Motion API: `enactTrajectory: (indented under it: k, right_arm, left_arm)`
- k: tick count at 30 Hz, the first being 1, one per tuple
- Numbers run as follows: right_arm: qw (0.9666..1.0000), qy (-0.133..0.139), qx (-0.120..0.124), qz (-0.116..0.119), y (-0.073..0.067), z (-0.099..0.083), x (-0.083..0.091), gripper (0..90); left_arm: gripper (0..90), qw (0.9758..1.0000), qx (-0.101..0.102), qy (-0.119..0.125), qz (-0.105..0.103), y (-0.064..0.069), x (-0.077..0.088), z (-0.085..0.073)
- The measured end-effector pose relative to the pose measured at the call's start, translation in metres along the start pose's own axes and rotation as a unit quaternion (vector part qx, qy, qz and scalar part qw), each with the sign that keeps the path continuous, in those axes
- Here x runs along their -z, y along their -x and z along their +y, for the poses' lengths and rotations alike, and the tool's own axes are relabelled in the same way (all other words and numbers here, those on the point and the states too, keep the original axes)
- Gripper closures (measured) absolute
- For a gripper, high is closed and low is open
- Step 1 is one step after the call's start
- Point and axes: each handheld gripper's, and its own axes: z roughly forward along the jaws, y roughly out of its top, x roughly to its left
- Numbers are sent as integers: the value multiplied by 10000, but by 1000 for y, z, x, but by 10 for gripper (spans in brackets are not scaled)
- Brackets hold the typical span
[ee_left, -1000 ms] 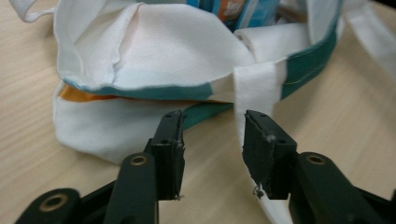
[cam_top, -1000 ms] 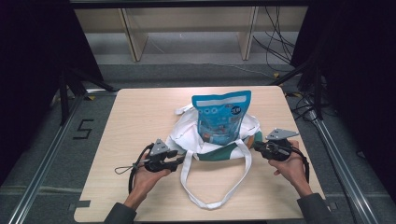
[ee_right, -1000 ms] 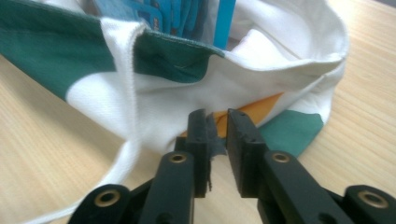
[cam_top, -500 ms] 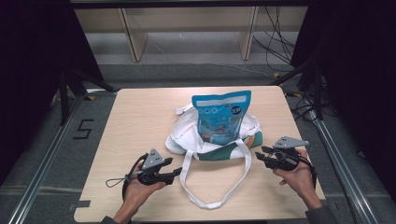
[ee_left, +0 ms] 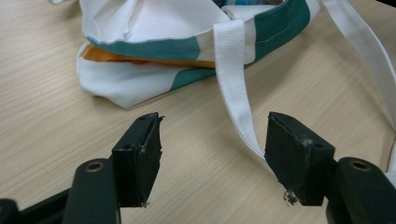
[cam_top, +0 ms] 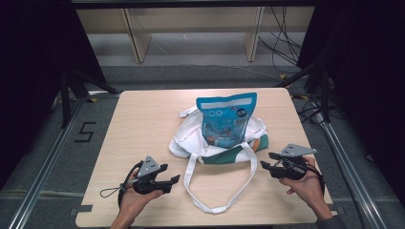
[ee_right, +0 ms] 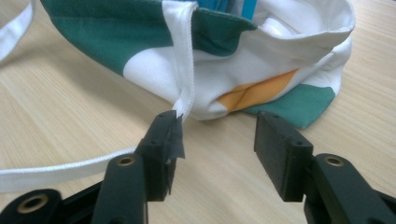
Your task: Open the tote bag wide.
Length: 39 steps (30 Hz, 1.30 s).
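White cloth with green and orange patches makes up the bag, which sits slumped near the middle of the pale wooden tabletop. A blue snack pack stands upright inside the bag, and its top sticks out well above the cloth. One long white strap runs from the bag's front edge in a loop across the tabletop toward the person. The left gripper is held in the person's left hand, near the front left of the bag and just beside the strap. Its jaws have just been opening and now stand spread apart, with nothing pinched. In the left gripper view the strap lies flat on the wood and runs down toward one jaw, and the bag lies beyond the tips. The right gripper is held in the right hand, close to the front right corner of the bag. Its jaws have also just been opening and stand spread, pinching nothing. In the right gripper view the strap hangs down to the tip of one jaw, and the bag's corner sits just past the gap.
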Motion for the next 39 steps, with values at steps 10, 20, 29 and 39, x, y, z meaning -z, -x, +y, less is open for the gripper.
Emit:
enactTrajectory:
  k: [10, 20, 29, 39]
  right_arm:
    - [9999, -96, 84, 21, 1, -7, -4, 432]
    - [9999, -142, 27, 44, -7, -19, 3, 377]
    - [9998, -186, 47, 110, -20, -26, 8, 347]
    - [9995, -248, -10, 204, -36, -39, 14, 313]
  left_arm:
    - [301, 9998, -55, -154, 81, -2, 2, -9]
    - [247, 9996, -113, -242, 9, 8, 1, -20]
    - [203, 9998, -13, -206, -18, 18, 4, -27]
    - [162, 9991, -216, -363, 39, 25, 9, -33]
